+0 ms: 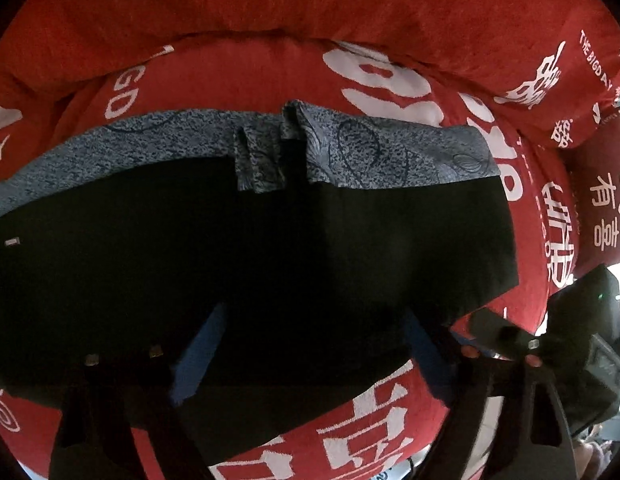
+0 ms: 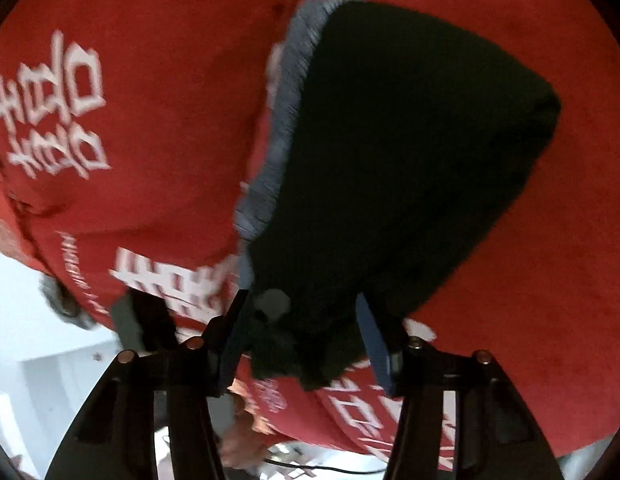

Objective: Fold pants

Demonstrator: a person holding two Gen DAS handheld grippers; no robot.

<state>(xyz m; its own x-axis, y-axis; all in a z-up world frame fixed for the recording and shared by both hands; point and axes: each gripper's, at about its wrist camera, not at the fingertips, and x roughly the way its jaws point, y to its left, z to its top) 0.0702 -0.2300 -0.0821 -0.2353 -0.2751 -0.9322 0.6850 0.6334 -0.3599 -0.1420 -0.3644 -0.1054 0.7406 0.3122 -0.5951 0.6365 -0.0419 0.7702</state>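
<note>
Your left gripper (image 1: 310, 354) stands with jaws wide apart over the near edge of the black pants (image 1: 250, 248); no cloth is pinched that I can confirm. Your right gripper (image 2: 300, 340) also has jaws spread, with a bunched corner of the pants between the fingers but not clamped. The right view is blurred, so contact there is uncertain.

The pants lie spread on the red bedspread (image 1: 270, 4), partly covering a blue-grey patterned cloth (image 1: 390, 152) at the far edge.

Judgement: this is the grasp before a fold. Close each gripper on pants fabric only, taking all layers at the edge. Keep clear of the bedspread and the patterned cloth beneath. Lift both ends evenly, so the fold line stays straight.
</note>
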